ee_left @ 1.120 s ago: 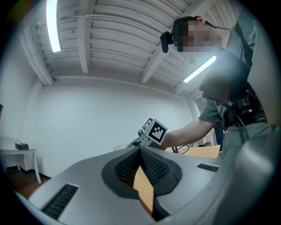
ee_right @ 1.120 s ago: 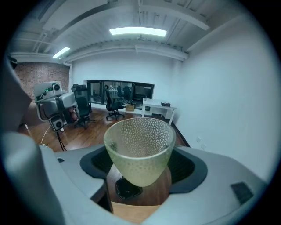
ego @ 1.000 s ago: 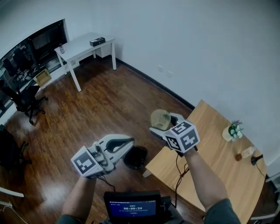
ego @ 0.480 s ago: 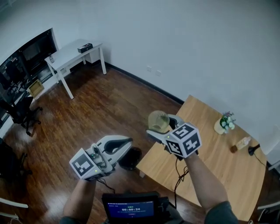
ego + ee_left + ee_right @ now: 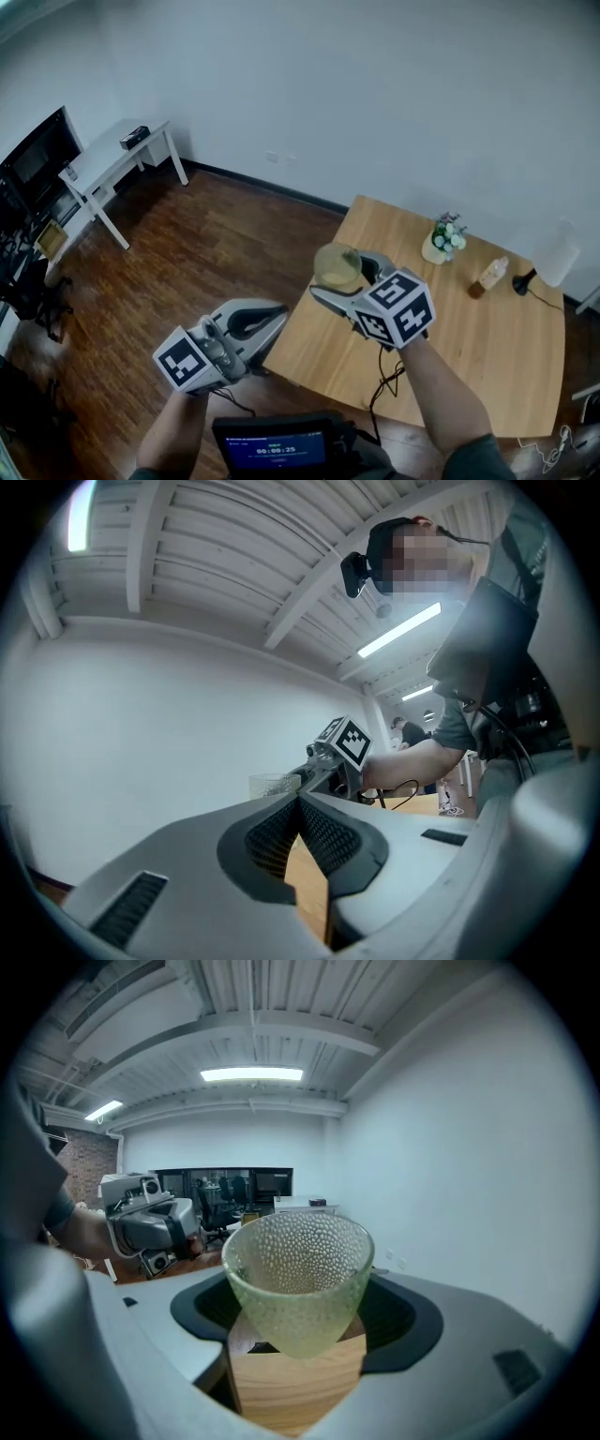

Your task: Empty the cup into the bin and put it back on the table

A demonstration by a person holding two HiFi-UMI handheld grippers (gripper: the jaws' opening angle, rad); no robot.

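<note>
Between the jaws of the right gripper [image 5: 298, 1321] sits a cup [image 5: 298, 1269] of pale green, dimpled glass, gripped at both sides. It is upright, mouth up, and looks empty. The right gripper view shows a strip of wood grain directly beneath the cup's base. In the head view the cup is held in the air over the left part of a wooden desk [image 5: 441, 328], close to that desk's left edge, with the marker cube of the right gripper just behind it on the person's side. The left gripper [image 5: 298, 803] is lower and further left, beside the desk's near left corner and over the dark wooden floor [image 5: 187, 253]. Its ribbed black pads meet at the tips, closed on nothing. On the far side of the wooden desk, well apart from the cup, stand a small pot of flowers [image 5: 442, 239], a small bottle [image 5: 487, 275] and a dark object too small to identify. A small lit screen [image 5: 272, 448] sits at the bottom edge of the head view, between the person's forearms. A white desk [image 5: 112, 159] stands by the wall at the far left of the room.
</note>
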